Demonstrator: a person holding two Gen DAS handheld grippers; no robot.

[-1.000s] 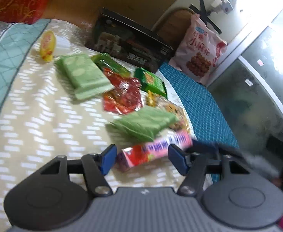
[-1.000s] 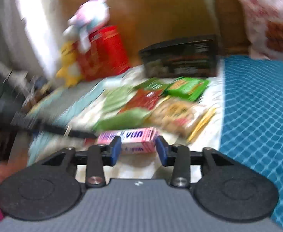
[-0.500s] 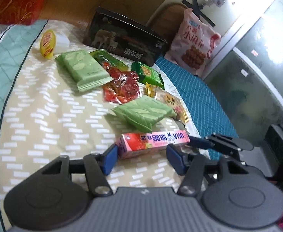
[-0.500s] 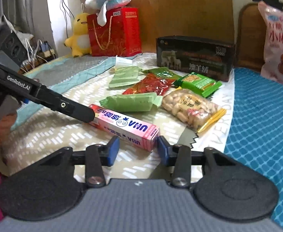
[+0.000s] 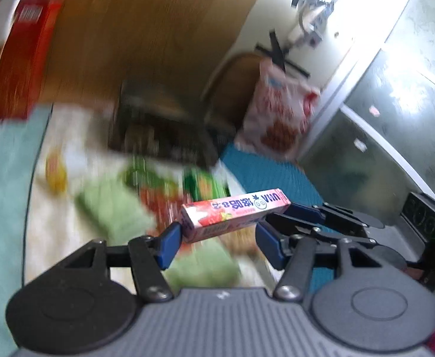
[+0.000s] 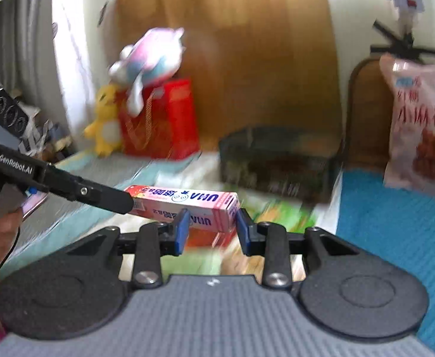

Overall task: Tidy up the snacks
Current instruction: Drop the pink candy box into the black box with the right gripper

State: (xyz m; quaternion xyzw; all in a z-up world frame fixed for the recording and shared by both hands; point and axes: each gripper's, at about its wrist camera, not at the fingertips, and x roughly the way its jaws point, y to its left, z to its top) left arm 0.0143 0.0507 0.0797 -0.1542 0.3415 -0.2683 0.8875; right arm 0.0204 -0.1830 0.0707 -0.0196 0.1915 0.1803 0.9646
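Note:
A long pink candy box hangs in the air above the bed, level and crosswise. My left gripper has the box's strawberry end between its blue pads and is shut on it. In the right wrist view the left gripper's black fingers cover that end of the pink candy box. My right gripper flanks the other end; its jaws are closing and both pads touch the box. From the left wrist view the right gripper reaches in from the right.
Blurred snack packs lie on the patterned bedspread below: green wafer packs and a red bag. A black box stands at the headboard. A red gift bag with plush toys is back left, a large pink snack bag right.
The candy box has come up off the bedspread with both grippers, which rose. The right gripper's jaws have narrowed onto the box's end. The views have tilted upward.

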